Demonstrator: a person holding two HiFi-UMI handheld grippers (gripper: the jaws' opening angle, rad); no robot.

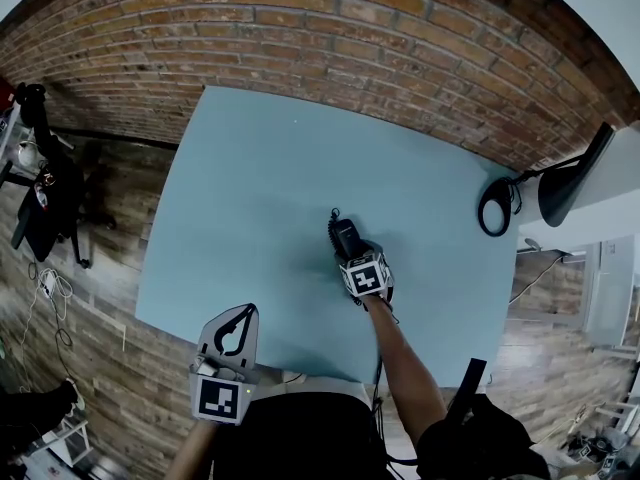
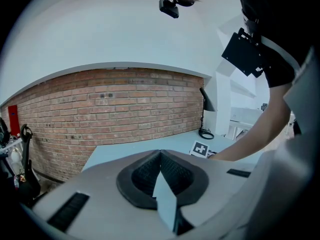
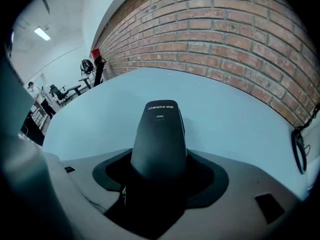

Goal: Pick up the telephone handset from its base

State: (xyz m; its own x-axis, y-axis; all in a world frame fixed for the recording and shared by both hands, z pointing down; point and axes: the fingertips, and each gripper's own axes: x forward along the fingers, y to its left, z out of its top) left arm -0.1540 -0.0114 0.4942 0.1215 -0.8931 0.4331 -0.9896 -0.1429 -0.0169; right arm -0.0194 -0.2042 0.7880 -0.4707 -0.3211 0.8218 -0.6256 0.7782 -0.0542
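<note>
The black telephone handset [image 1: 346,236] lies near the middle of the light blue table [image 1: 270,168], with a coiled cord at its far end. My right gripper [image 1: 351,254] is down over it, tilted steeply. In the right gripper view the handset [image 3: 160,139] runs away from the camera between the two dark pads of the right gripper [image 3: 161,186]. The jaws stand wide at its sides and I see no firm squeeze. The base is hidden under the gripper. My left gripper [image 1: 232,336] hovers at the table's near edge, shut and empty, and looks the same in its own view [image 2: 162,181].
A black desk lamp [image 1: 565,180] and a looped cable [image 1: 494,208] sit at the table's right edge. A brick wall [image 1: 400,38] runs behind the table. Chairs and gear stand on the wooden floor at the left [image 1: 40,198].
</note>
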